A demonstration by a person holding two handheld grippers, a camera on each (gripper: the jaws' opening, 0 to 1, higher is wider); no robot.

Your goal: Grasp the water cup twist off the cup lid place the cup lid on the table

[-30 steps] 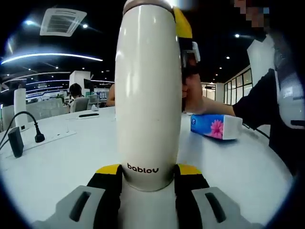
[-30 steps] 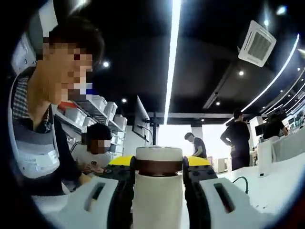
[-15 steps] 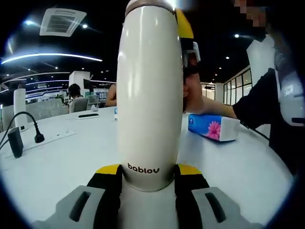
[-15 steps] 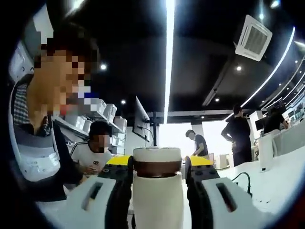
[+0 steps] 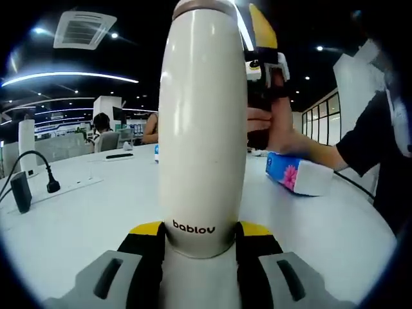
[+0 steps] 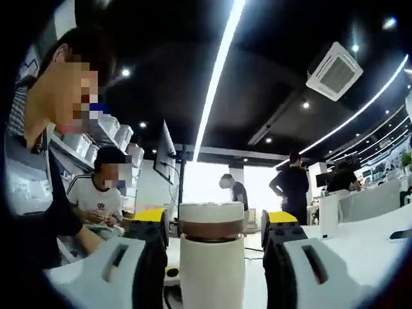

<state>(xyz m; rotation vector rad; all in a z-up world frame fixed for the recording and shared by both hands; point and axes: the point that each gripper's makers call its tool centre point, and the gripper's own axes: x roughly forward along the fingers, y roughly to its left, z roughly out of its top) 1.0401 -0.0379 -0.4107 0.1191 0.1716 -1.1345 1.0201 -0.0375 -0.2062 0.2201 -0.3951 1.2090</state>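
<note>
Left gripper (image 5: 199, 241): your fingers are clamped on the base of the water cup (image 5: 201, 129), one pad on each side, just below the printed brand name. You're holding it upright.

Water cup: the cream body rises straight up the left gripper view, over the white tabletop (image 5: 71, 219). I can't tell whether its base rests on the tabletop or hangs just above it.

Right gripper (image 6: 212, 235): up at the top of the cup. Your fingers stand on either side of the cup lid (image 6: 211, 222), with a gap visible on both sides, so they look released, not pinching.

Cup lid: sitting on the cup, brown band just under the pale cap. No tilt that I can make out.

Behind the cup: a blue tissue pack (image 5: 296, 174) lies toward the far right edge of the tabletop; a black plug and cable (image 5: 29, 177) sit toward the left edge.

Progress: the grasp is done. Whether the lid is loosened, I can't judge. Left for you: close on the lid, twist it free, set it on the tabletop.
</note>
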